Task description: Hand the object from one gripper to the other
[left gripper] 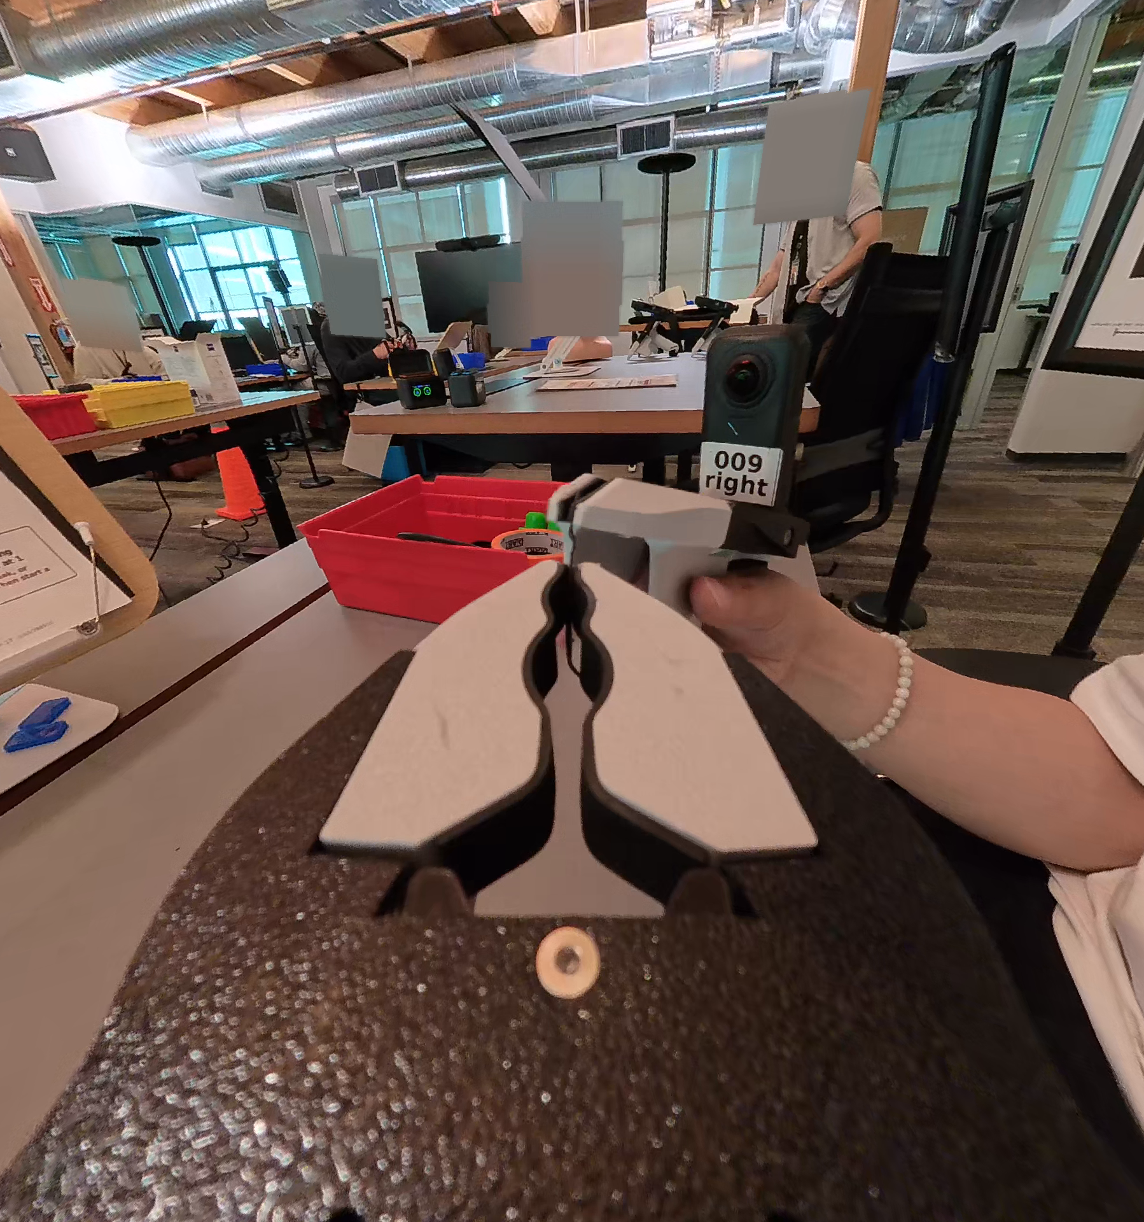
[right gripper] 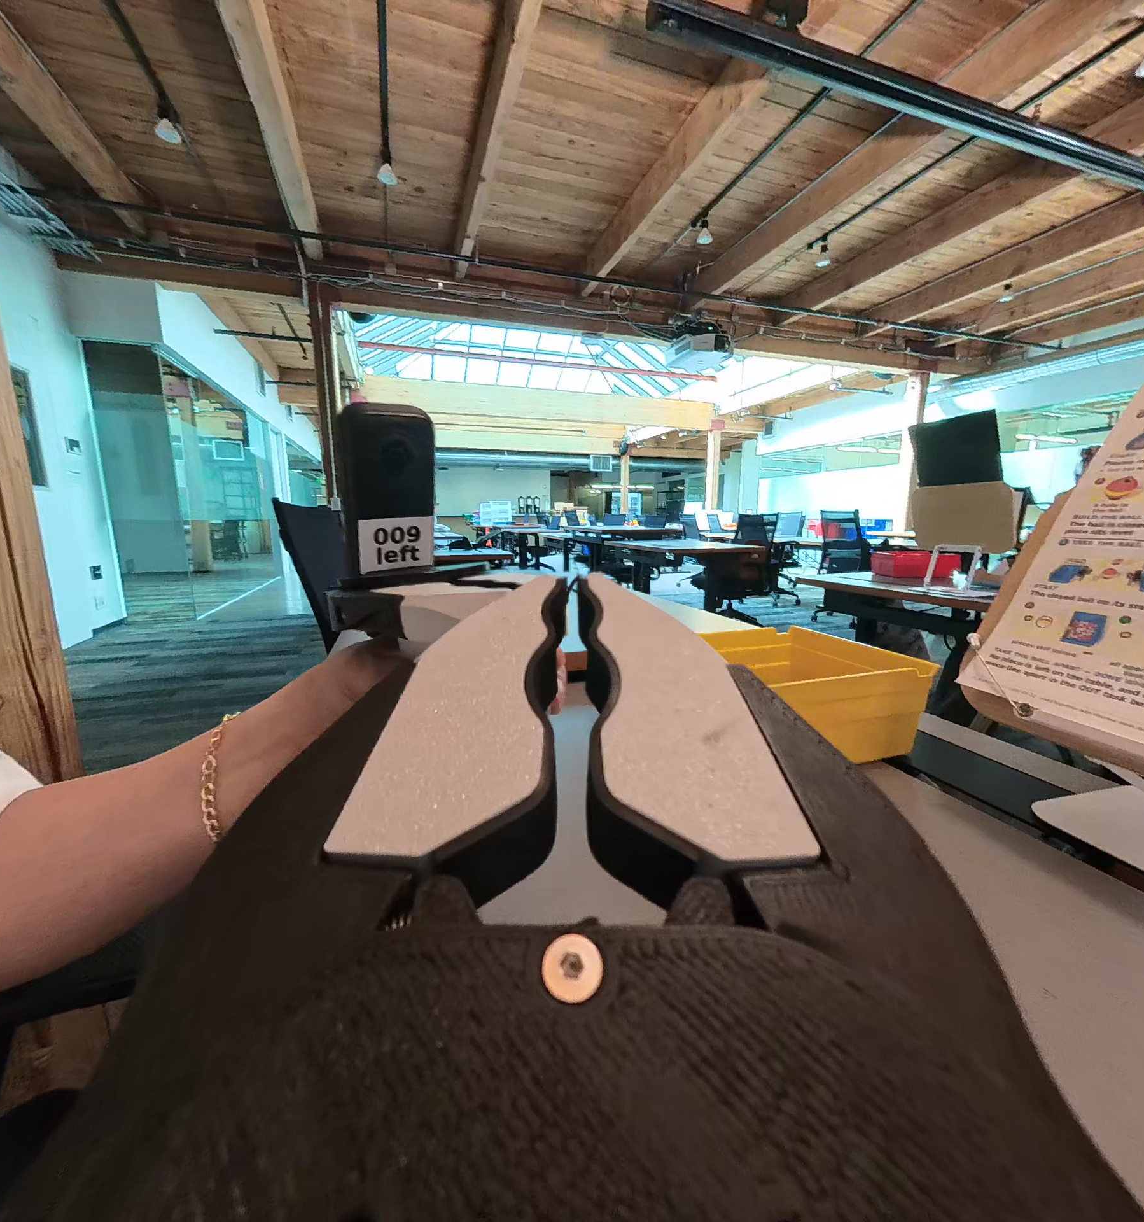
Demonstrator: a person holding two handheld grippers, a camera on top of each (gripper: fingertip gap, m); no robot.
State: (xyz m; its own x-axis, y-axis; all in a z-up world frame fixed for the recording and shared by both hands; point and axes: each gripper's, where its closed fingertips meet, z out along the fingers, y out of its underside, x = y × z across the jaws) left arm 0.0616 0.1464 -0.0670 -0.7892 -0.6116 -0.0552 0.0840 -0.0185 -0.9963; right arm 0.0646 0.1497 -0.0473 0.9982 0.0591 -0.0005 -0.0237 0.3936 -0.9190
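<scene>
Left wrist view shows the left gripper (left gripper: pixel 571 588) nearly closed on a thin dark object (left gripper: pixel 572 638), perhaps a cord; the right gripper (left gripper: pixel 566 512) meets its tips. Right wrist view shows those fingers (right gripper: pixel 470 714) almost together too; whether they grip it, I cannot tell.

The room was an open-plan office with an exposed timber-joist ceiling (right gripper: pixel 556 132) carrying track lights. Silver ventilation ducts (left gripper: pixel 371 112) ran below the beams on one side. A skylight (right gripper: pixel 523 357) admitted daylight at the far end. Glass partition walls (right gripper: pixel 179 489) and tall windows (left gripper: pixel 239 271) lined the perimeter. The floor (left gripper: pixel 1019 529) was striped grey carpet. Rows of wood-edged desks (right gripper: pixel 682 549) stood with black office chairs (right gripper: pixel 748 562). A wooden post (right gripper: pixel 7 529) stood at one side. A dark monitor (left gripper: pixel 463 284) stood on a rear desk.
</scene>
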